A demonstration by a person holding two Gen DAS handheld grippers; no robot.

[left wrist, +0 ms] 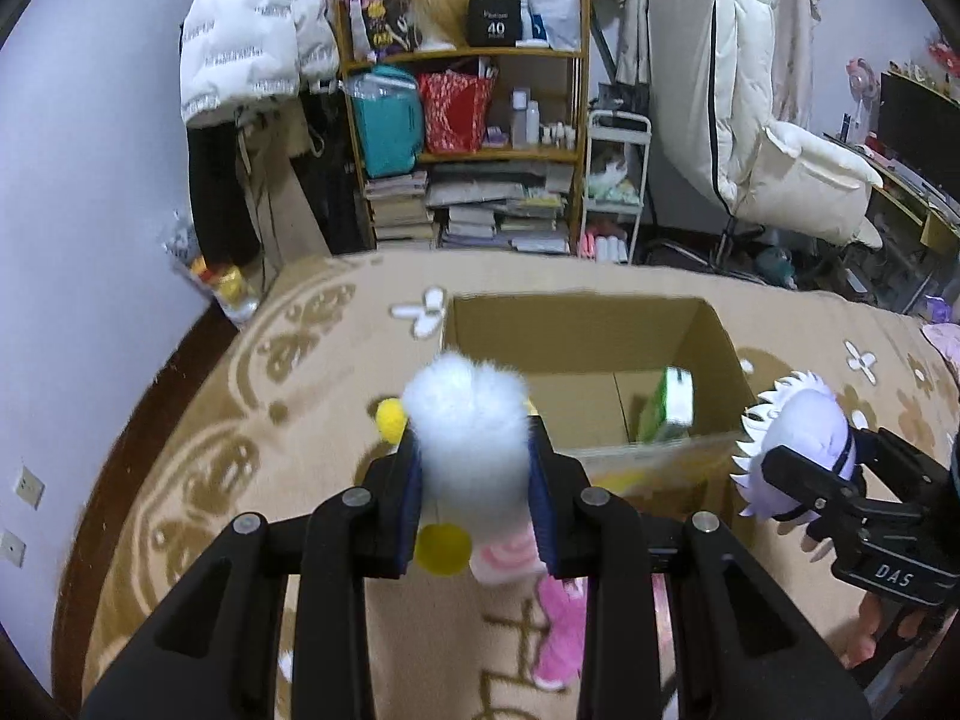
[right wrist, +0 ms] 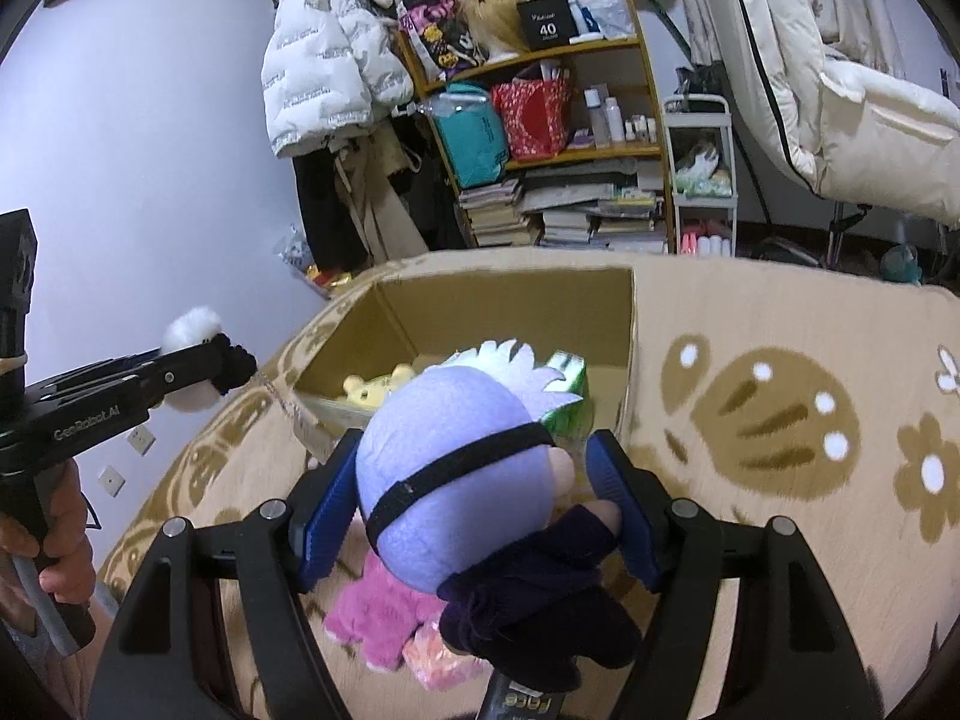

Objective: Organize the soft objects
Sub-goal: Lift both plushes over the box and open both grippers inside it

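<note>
My left gripper (left wrist: 477,480) is shut on a fluffy white plush (left wrist: 471,432) with yellow pompoms, held just before the near-left edge of an open cardboard box (left wrist: 576,324). My right gripper (right wrist: 474,498) is shut on a lavender-headed doll (right wrist: 456,480) with white spiky hair, a black blindfold and dark clothes, held above the box's near edge (right wrist: 624,360). The doll (left wrist: 798,426) and right gripper show at the right of the left wrist view; the white plush (right wrist: 192,330) shows at the left of the right wrist view. A yellow plush (right wrist: 375,390) and a green carton (left wrist: 669,408) lie inside the box.
A pink plush (right wrist: 372,618) and an orange-pink soft item (right wrist: 444,654) lie on the tan patterned rug (right wrist: 780,420) below my grippers. Behind the box stand a cluttered wooden shelf (left wrist: 468,150), hanging coats, a white cart (left wrist: 618,192) and a white chair (left wrist: 798,174).
</note>
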